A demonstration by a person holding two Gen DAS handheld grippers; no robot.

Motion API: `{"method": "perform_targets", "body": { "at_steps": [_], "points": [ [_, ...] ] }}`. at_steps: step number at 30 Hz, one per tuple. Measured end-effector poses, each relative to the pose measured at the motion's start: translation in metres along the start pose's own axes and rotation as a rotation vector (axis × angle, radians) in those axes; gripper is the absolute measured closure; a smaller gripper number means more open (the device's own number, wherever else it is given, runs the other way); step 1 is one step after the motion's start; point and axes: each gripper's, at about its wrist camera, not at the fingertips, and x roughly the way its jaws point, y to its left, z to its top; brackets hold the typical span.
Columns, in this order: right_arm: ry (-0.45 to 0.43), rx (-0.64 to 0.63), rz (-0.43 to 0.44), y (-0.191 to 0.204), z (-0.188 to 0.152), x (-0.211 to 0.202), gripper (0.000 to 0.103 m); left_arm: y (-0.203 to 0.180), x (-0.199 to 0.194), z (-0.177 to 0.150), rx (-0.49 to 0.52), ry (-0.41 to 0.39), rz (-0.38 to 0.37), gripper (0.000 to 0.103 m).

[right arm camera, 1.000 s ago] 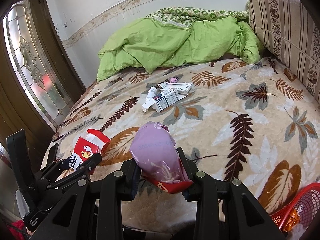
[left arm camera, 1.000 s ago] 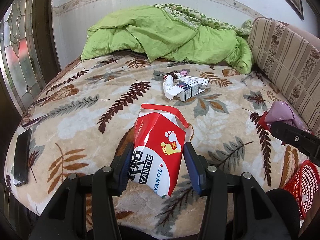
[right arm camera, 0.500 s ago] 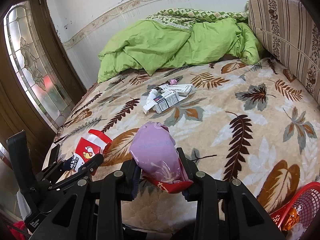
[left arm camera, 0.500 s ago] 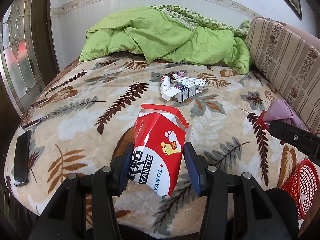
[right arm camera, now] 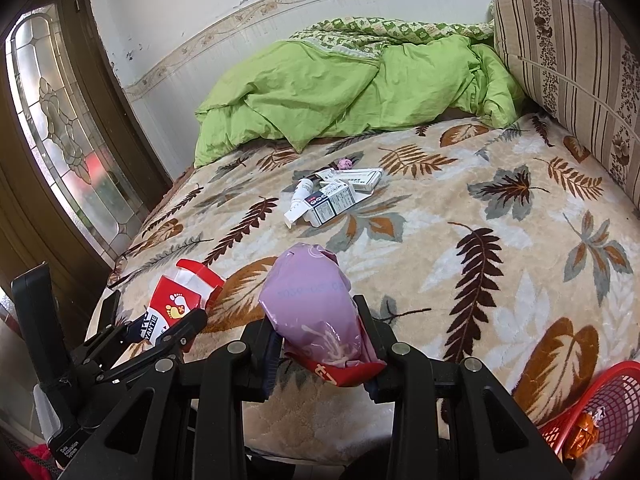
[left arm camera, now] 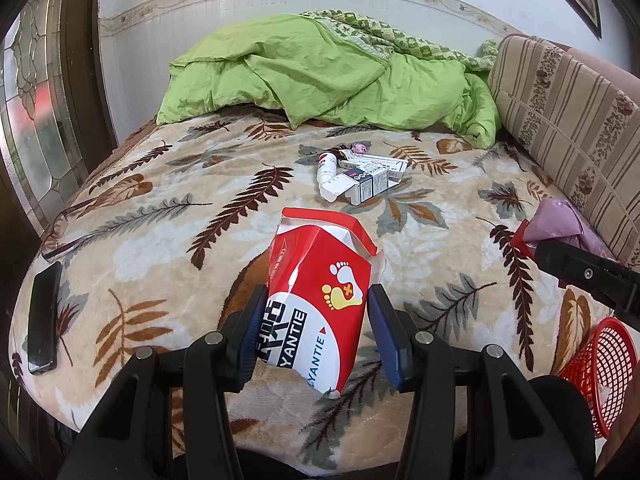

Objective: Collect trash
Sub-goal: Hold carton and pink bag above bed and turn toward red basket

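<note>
Phone (left arm camera: 43, 317) lies at the bed's left edge, on the leaf-patterned blanket (left arm camera: 168, 240). Just right of it, the left gripper (left arm camera: 316, 332) is clamped on a torn red carton (left arm camera: 316, 288) held above the blanket. Farther back, small boxes (left arm camera: 366, 178) and a white bottle (left arm camera: 326, 166) lie together near the green quilt (left arm camera: 328, 76). Next, the right gripper (right arm camera: 318, 340) is closed on a purple bag (right arm camera: 312, 304) with a red scrap beneath. A red basket (right arm camera: 600, 412) sits at the far right, below the bed's edge.
</note>
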Motion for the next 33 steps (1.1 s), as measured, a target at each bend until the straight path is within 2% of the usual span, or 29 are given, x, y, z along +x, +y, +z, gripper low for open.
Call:
{"method": "perform_targets", "body": {
  "at_steps": [21, 28, 33],
  "points": [
    [-0.026, 0.048, -0.019, -0.013, -0.001, -0.017, 0.068, -0.019, -0.007, 0.002, 0.034, -0.003, -0.037, 0.054],
    [-0.041, 0.083, -0.046, -0.031, -0.003, -0.034, 0.068, -0.039, -0.015, 0.002, 0.079, -0.002, -0.109, 0.054],
    [-0.065, 0.133, -0.089, -0.055, -0.008, -0.062, 0.068, -0.069, -0.023, 0.003, 0.153, -0.005, -0.204, 0.053]
  ]
}}
